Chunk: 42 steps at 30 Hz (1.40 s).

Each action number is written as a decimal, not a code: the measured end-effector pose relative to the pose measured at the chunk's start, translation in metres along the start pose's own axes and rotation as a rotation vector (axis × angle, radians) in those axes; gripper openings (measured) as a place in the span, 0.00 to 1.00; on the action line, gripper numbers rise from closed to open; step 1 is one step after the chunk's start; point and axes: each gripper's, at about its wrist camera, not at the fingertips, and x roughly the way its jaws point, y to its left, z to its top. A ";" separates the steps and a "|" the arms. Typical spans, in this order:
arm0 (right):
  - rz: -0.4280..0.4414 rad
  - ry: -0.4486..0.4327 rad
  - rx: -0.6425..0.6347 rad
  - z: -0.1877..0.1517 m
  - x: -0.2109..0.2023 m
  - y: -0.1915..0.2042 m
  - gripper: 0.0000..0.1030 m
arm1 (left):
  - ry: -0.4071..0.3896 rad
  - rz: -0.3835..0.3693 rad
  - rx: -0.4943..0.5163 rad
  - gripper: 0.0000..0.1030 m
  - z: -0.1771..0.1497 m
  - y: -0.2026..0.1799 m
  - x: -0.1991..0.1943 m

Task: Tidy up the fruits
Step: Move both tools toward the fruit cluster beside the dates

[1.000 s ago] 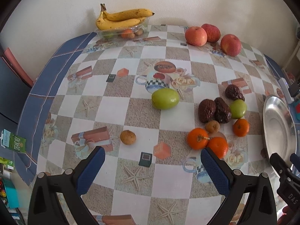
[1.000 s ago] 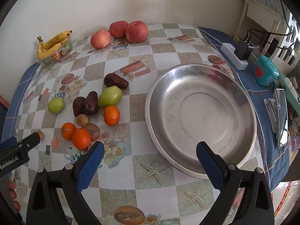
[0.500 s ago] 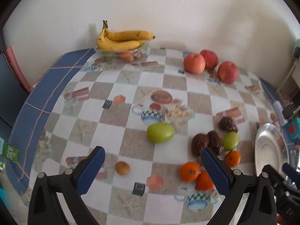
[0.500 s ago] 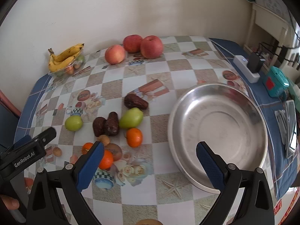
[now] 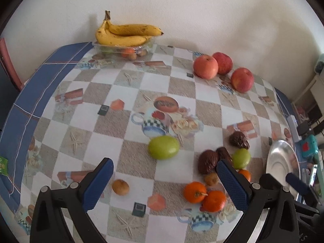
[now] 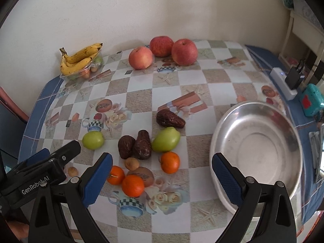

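Observation:
Loose fruit lies on the checked tablecloth: two green fruits (image 6: 166,139) (image 6: 93,139), three dark dates (image 6: 171,118), three oranges (image 6: 170,162), a kiwi (image 6: 142,174) and two small brown fruits (image 6: 131,163). Three apples (image 6: 161,46) sit by the wall. Bananas (image 5: 129,34) rest on a clear tray (image 5: 121,49) of small fruit. An empty steel bowl (image 6: 214,141) stands right of the cluster. My left gripper (image 5: 164,166) hovers open above the near green fruit (image 5: 163,147), holding nothing. My right gripper (image 6: 162,160) is open over the cluster and the bowl's edge.
A white power strip (image 6: 283,83) with a black plug and a teal box (image 6: 310,101) lie at the table's right edge. The wall closes the far side. A chair back (image 5: 8,64) shows at the left. The left gripper's body (image 6: 50,162) sits low left in the right wrist view.
Both grippers have pulled back and risen from the table, so more of the wall and table shows. The fruit and the bowl have not moved. Both stay open.

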 end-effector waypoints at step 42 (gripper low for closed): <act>0.144 0.165 -0.099 -0.026 0.047 0.035 0.77 | 0.046 0.175 0.005 1.00 -0.014 0.045 0.024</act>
